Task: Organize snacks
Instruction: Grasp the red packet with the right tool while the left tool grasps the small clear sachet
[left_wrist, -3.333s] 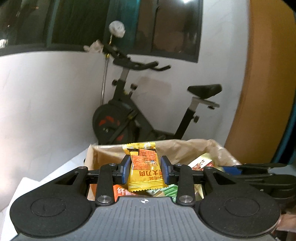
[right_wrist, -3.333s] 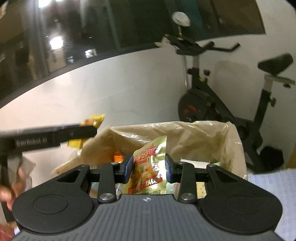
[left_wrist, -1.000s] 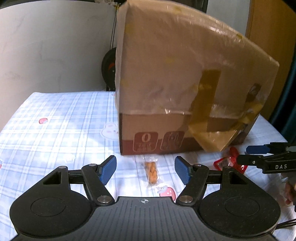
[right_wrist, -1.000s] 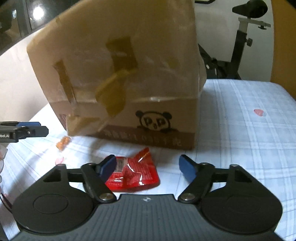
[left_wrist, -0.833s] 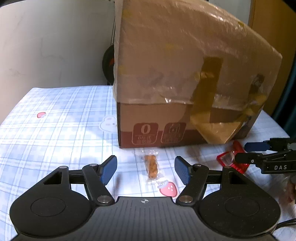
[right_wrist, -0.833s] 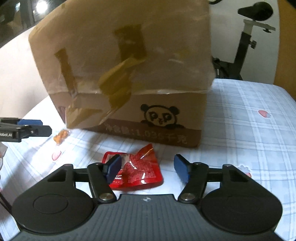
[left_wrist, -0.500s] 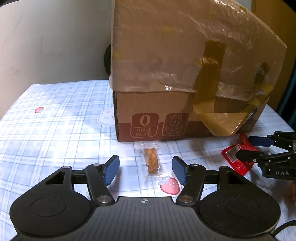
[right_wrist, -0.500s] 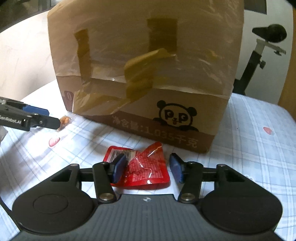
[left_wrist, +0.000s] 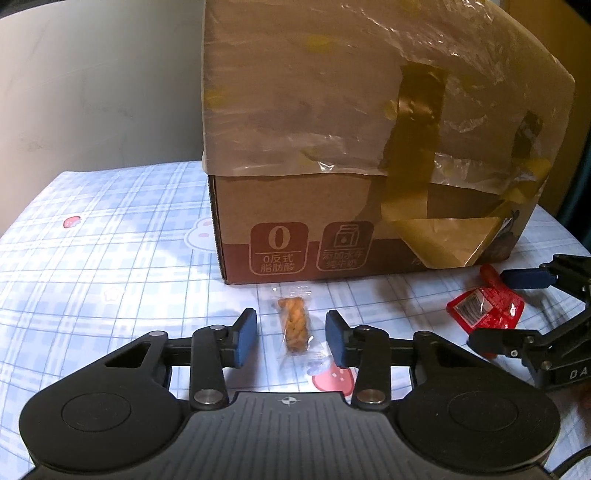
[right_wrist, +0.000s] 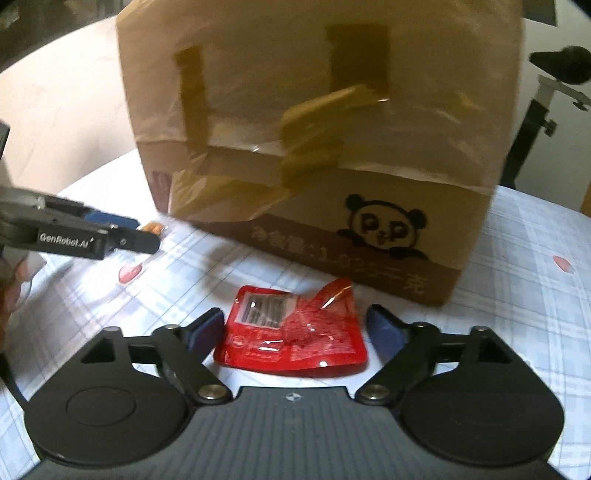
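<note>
A small clear packet of orange twisted snack (left_wrist: 294, 324) lies on the checked tablecloth in front of a tall cardboard box (left_wrist: 362, 155). My left gripper (left_wrist: 291, 338) is open, its blue pads on either side of the packet without touching it. A red shiny snack packet (right_wrist: 293, 336) lies flat before the box's panda side (right_wrist: 325, 140). My right gripper (right_wrist: 295, 330) is open, a pad at each side of the red packet. The red packet (left_wrist: 484, 306) and right gripper (left_wrist: 517, 310) also show at the right of the left wrist view. The left gripper (right_wrist: 125, 232) shows at the left of the right wrist view.
The box is wrapped in plastic film and brown tape and stands at the middle of the table. The tablecloth (left_wrist: 110, 258) is blue and white plaid with small cartoon prints. An exercise bike (right_wrist: 554, 85) stands behind the table at right. A white wall lies behind.
Both grippers dropped from above the box to the table, emptied and opened. Over the last second each moved closer around its packet and its jaws narrowed.
</note>
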